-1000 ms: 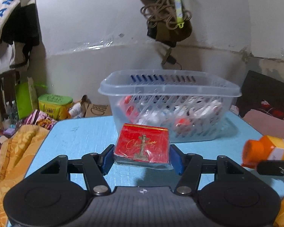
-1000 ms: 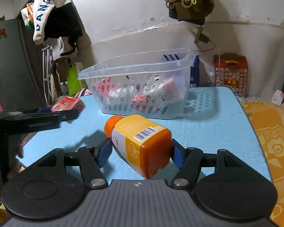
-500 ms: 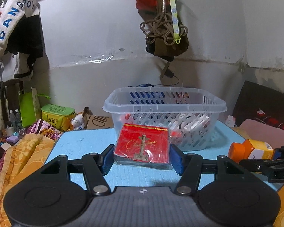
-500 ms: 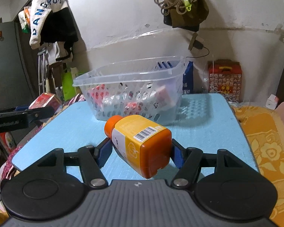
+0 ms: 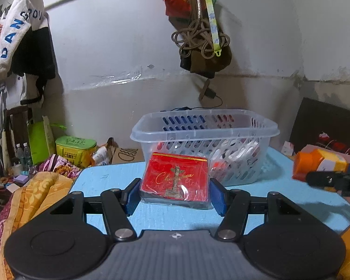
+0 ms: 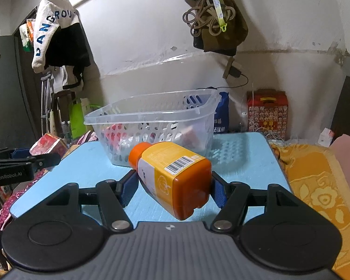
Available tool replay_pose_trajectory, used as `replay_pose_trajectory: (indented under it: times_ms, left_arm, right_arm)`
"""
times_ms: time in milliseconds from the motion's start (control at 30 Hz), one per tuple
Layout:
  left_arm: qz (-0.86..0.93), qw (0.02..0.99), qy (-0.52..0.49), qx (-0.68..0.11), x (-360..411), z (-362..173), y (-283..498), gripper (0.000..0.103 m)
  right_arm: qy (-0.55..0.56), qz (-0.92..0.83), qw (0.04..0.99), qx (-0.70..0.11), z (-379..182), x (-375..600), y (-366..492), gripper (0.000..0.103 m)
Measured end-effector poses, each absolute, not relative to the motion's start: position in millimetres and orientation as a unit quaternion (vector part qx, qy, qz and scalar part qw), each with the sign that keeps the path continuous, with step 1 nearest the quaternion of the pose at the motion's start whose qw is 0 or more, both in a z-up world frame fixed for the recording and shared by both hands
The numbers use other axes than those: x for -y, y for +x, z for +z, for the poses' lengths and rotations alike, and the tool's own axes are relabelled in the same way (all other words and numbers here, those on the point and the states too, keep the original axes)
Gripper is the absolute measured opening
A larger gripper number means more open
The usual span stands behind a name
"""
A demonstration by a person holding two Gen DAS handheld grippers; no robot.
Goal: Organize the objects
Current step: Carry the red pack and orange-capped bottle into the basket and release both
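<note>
Left gripper (image 5: 175, 194): jaws clenched on a red pack (image 5: 176, 178), blue pads pressing both its sides, held above the blue tabletop (image 5: 109, 177). Clear basket (image 5: 205, 130) just behind the pack at 12 o'clock, with red and white items inside. Right gripper (image 6: 172, 186): jaws grasping an orange bottle (image 6: 172, 175), lying tilted, cap toward 11 o'clock, barcode up. In the right view, basket at 12 o'clock, left gripper with pack at 9 o'clock.
</note>
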State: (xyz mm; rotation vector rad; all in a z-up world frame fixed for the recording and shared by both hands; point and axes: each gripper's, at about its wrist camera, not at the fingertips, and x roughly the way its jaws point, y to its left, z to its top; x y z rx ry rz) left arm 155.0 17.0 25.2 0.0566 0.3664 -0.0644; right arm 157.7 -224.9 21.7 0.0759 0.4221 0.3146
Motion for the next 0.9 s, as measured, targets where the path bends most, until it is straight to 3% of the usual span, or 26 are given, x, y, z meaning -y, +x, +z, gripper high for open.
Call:
replay_pose_trajectory:
  times_ms: [533, 733, 900]
  left_arm:
    - [-0.071, 0.991, -0.012, -0.115, -15.9, 76.6, 164.7, 0.064]
    - [-0.07, 0.988, -0.049, -0.126, -9.8, 105.6, 241.9, 0.064]
    - [-0.052, 0.979, -0.062, -0.189, -13.3, 86.6, 322.2, 0.064]
  right_arm:
    - [0.056, 0.176, 0.974, -0.128, 80.0, 219.0, 188.9, 0.068]
    - [0.039, 0.178, 0.97, -0.162, 100.9, 195.4, 275.0, 0.068]
    - [0.005, 0.165, 0.963, -0.215, 82.4, 179.6, 324.1, 0.068]
